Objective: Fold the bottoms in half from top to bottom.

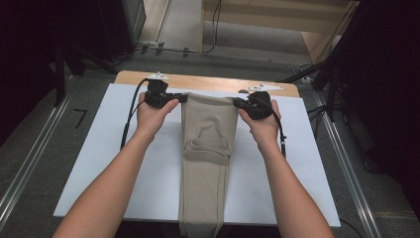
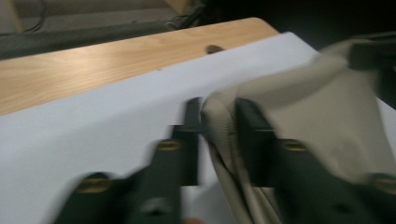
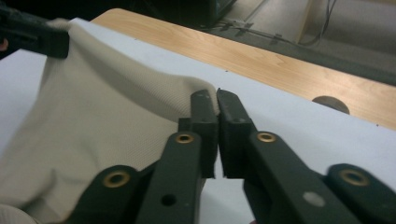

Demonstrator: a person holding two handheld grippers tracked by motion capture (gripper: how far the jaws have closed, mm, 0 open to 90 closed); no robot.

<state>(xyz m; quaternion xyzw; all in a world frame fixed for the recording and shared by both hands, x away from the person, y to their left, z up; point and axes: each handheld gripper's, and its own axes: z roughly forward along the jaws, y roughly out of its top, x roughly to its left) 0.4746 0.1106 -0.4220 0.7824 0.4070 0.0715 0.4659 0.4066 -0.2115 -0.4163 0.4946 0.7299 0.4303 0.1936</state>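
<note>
Two claws, left claw (image 1: 182,98), right claw (image 1: 237,102), each pinching beige trousers (image 1: 207,148) waistband corners

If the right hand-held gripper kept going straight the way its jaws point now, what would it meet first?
Probably the other hand-held gripper: the right hand-held gripper points across the beige garment pinched at its tips, though depth is unclear.

White sheet (image 1: 124,163) covers wooden table (image 1: 198,81); cables (image 1: 168,49) cross floor.

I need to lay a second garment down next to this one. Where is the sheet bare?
Bare white sheet flanks the beige folded trousers on both sides, under the forearms. It is crowded at the far edge, where the left gripper and right gripper hold the waistband.
</note>
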